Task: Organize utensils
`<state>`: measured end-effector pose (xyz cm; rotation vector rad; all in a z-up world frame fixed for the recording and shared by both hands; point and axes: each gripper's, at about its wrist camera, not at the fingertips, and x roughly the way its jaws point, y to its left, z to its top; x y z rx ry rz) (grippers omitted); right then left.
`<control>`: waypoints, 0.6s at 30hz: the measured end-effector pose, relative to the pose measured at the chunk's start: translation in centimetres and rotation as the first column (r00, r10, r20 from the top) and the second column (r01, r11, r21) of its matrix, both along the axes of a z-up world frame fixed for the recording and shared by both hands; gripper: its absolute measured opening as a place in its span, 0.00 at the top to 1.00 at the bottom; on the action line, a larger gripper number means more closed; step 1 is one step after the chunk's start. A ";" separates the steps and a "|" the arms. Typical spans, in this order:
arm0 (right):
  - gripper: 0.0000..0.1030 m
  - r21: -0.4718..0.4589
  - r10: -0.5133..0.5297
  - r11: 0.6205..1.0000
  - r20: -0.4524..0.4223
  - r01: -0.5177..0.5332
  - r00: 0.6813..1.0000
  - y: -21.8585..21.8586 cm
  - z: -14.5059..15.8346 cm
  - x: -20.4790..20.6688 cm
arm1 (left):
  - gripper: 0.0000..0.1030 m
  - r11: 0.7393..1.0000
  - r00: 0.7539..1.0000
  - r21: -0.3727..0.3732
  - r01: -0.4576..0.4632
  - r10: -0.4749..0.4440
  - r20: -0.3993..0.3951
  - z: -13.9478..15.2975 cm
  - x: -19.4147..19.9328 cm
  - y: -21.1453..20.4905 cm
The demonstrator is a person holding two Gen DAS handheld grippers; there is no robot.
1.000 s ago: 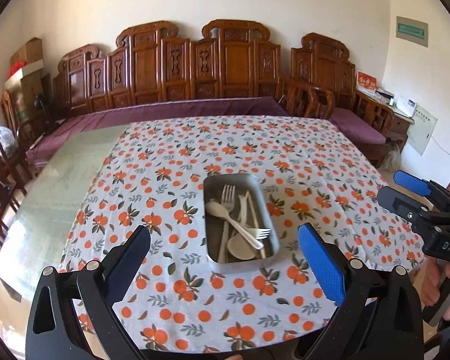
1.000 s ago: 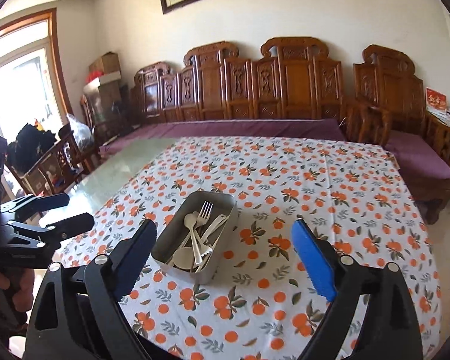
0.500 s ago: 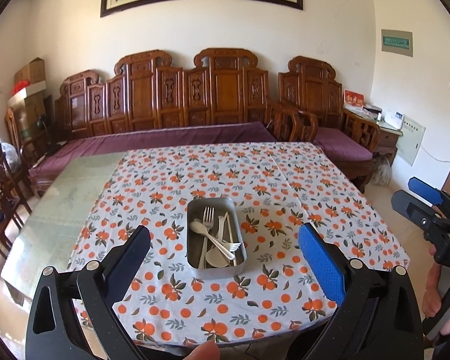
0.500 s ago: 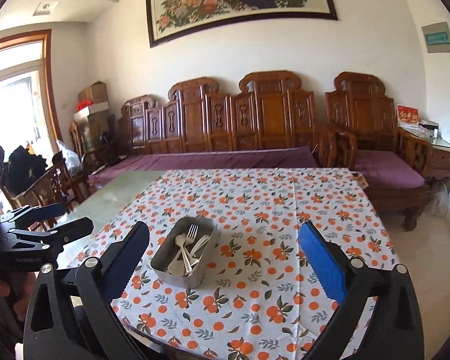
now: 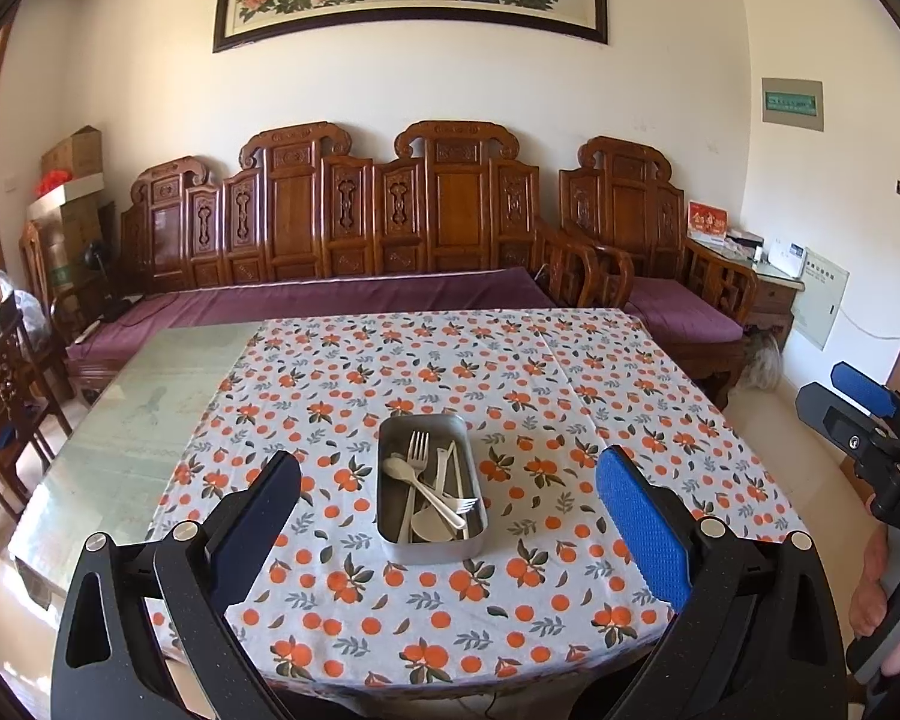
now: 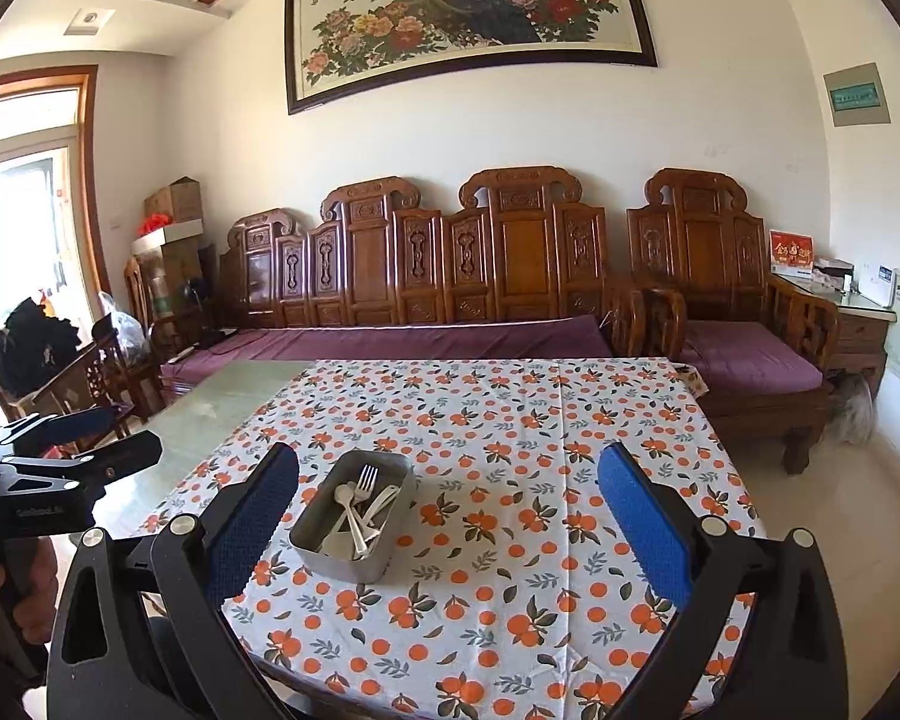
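We hover off the near bench [image 5: 150, 396] edge, left gripper [image 5: 450, 516] and right gripper [image 6: 450, 516] both spread wide and empty. The metal tray [image 5: 431, 546] sits mid-cloth with the utensils [image 5: 432, 489] piled crisscross inside, so we should come in low and pinch one top handle

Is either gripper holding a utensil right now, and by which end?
No. The left gripper and right gripper are open and empty; the utensils all lie in the metal tray.

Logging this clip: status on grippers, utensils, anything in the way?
Left gripper open, empty. Right gripper open, empty, both short of the table. Utensils piled in tin on tablecloth. Nothing in the way.
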<state>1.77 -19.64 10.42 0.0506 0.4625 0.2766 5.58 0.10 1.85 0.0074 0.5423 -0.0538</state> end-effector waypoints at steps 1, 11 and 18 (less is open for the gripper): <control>0.02 -0.001 -0.001 1.000 0.000 0.001 1.000 -0.1 0.0 0.0 | 0.08 1.000 1.000 -0.001 0.001 -0.001 0.001 0.0 0.0 0.0; 0.02 0.001 0.001 1.000 0.000 -0.001 1.000 0.0 0.0 0.0 | 0.08 1.000 1.000 -0.011 0.000 0.000 0.025 0.3 -0.8 0.0; 0.02 0.000 0.002 1.000 -0.001 -0.002 1.000 0.0 -0.1 -0.1 | 0.08 1.000 1.000 -0.011 -0.002 0.003 0.027 0.3 -0.9 0.1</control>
